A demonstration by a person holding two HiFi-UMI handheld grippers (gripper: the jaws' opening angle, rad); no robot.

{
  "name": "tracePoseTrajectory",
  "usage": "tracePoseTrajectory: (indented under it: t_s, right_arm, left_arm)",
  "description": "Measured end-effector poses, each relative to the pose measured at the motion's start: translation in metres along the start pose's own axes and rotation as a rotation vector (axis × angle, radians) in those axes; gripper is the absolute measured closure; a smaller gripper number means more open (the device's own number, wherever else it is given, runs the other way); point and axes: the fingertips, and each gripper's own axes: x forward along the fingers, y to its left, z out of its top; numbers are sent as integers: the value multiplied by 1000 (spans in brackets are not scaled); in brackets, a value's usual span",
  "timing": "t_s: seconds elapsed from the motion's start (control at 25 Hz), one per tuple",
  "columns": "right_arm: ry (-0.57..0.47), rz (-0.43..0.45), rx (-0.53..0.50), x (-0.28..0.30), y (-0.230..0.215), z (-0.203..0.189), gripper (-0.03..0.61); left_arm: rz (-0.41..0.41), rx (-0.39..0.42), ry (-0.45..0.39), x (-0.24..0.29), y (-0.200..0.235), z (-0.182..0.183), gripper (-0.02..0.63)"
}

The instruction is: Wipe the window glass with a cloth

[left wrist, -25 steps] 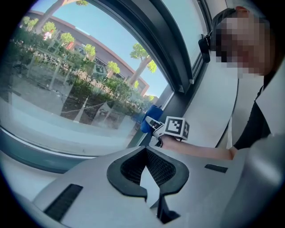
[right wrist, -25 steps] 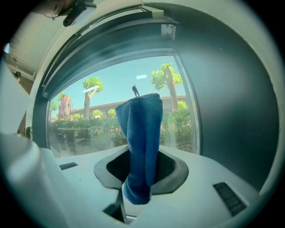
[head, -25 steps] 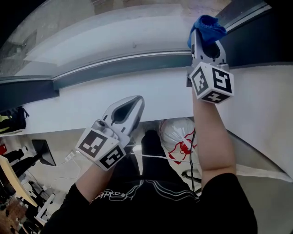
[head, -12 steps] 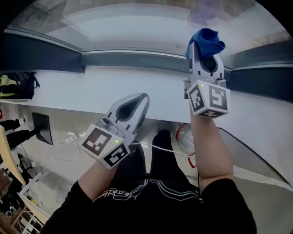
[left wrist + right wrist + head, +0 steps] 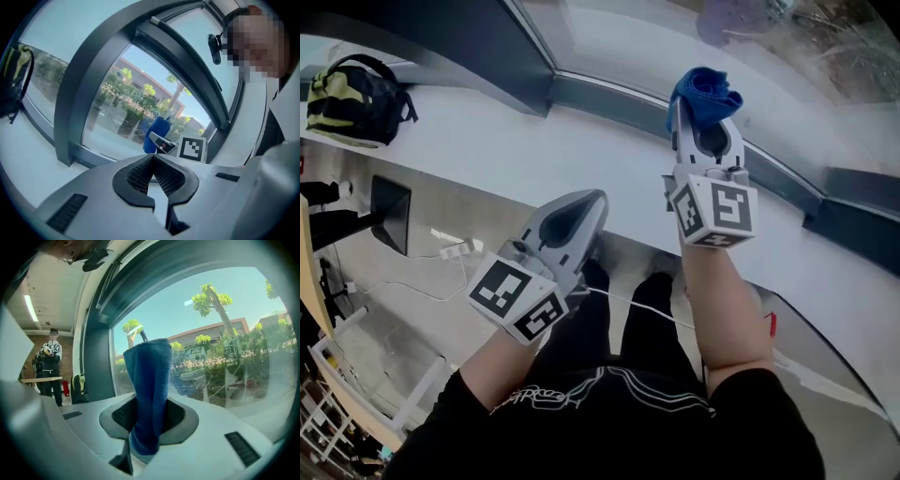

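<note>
Window glass (image 5: 628,47) had tilted in view, right gripper (image 5: 701,101) still pinching the cloth (image 5: 705,86) at the sill's (image 5: 534,150) far edge, left gripper (image 5: 592,200) closed, empty, so wiping looked unstarted.

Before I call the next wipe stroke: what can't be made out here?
- Whether cloth touches window glass: head view, the bunched cloth covers the spot.
- Smears on the glass: right gripper view, reflections and outdoor scenery mask them.
- Upper glass: cut off by the head view's top edge.

We find no text we can read. The left gripper (image 5: 586,202) and right gripper (image 5: 701,105) carry only black-and-white square patterns, and the pale script (image 5: 534,401) on the shirt (image 5: 619,433) is too blurred to make out.
</note>
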Motion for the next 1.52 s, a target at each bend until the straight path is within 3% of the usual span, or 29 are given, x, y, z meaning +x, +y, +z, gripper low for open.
tracePoseTrajectory:
  t_s: [0.28, 0.56, 1.12, 1.52]
  right_arm:
    - [18, 122, -2, 66, 114, -20, 486]
    - [51, 160, -6, 124, 174, -45, 485]
    - [42, 104, -60, 192, 194, -57, 485]
    - [55, 63, -35, 178, 170, -63, 486]
  left_arm:
    - [97, -33, -41, -64, 93, 21, 609]
    - [155, -73, -52, -101, 151, 21, 609]
    - [192, -113, -64, -117, 198, 20, 609]
    - [182, -95, -35, -102, 192, 20, 609]
